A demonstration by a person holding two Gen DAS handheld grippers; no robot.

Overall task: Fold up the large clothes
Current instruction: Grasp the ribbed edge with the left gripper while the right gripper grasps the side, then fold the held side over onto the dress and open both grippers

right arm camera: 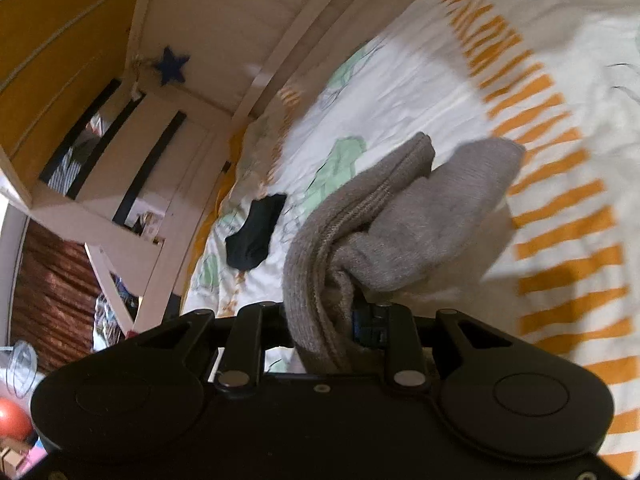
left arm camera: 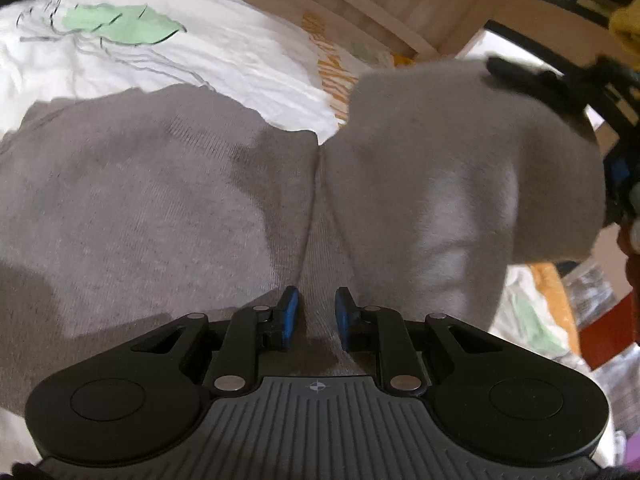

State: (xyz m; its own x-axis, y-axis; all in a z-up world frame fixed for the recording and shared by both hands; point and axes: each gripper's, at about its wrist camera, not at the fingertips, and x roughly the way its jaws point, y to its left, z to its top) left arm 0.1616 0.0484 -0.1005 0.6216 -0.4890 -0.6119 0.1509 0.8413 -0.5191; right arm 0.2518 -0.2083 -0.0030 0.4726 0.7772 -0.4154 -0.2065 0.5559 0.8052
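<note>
A grey knit garment [left arm camera: 140, 208] lies spread over the bed. A ridge of its fabric runs down between the blue pads [left arm camera: 291, 312] of my left gripper [left arm camera: 320, 314], which pinch it low over the bed. On the right, a sleeve-like part of the garment [left arm camera: 460, 184] is lifted off the sheet. At its top edge my right gripper [left arm camera: 508, 74] shows as a black blur. In the right wrist view, bunched grey fabric [right arm camera: 360, 232] with a ribbed seam fills the jaws of my right gripper [right arm camera: 330, 320]. That gripper is shut on it, and the left finger is hidden behind the cloth.
The bed sheet [right arm camera: 440, 92] is white with green prints and orange stripes. A small black garment [right arm camera: 254, 236] lies on it further off. A pale wooden bed frame [left arm camera: 360, 4] runs along the far side, and white shelves [right arm camera: 120, 152] stand beyond the bed.
</note>
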